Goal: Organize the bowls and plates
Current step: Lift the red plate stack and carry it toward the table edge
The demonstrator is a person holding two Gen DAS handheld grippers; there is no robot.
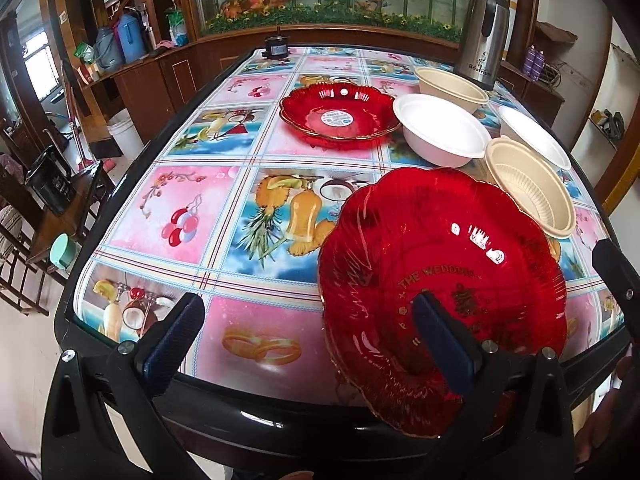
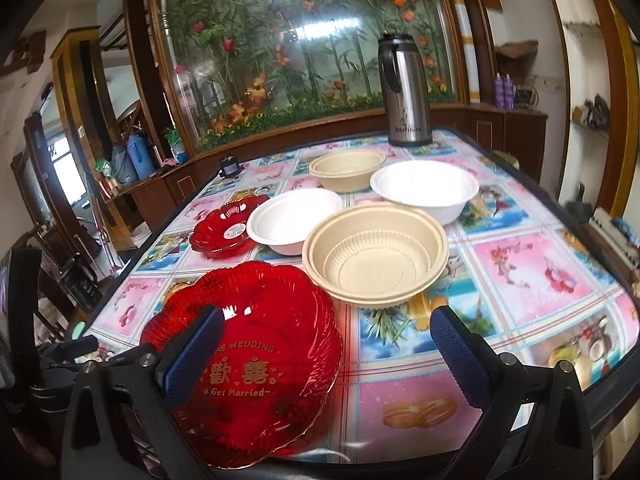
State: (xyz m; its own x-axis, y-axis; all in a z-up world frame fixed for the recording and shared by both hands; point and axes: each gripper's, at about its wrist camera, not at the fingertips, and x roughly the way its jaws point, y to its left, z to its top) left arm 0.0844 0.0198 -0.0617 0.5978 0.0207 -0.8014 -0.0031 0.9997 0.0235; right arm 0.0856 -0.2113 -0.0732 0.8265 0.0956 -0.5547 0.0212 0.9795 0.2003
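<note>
A red scalloped plate (image 1: 460, 248) with gold lettering lies at the table's near edge, also in the right wrist view (image 2: 272, 320). My left gripper (image 1: 308, 338) is open, its right finger over the plate's near rim. My right gripper (image 2: 328, 350) is open, its left finger over the plate. A second red plate (image 1: 340, 114) (image 2: 224, 228) lies farther back. Two white bowls (image 1: 440, 130) (image 2: 424, 188) and two beige bowls (image 1: 532, 188) (image 2: 348, 170) stand behind; the near beige bowl (image 2: 376, 252) touches the near red plate.
A steel thermos (image 1: 482, 32) (image 2: 406, 92) stands at the table's far right. A small black object (image 1: 276, 48) sits at the far edge. The table (image 1: 240, 216) has a picture tablecloth and a black rim. Chairs (image 1: 48, 200) stand to the left.
</note>
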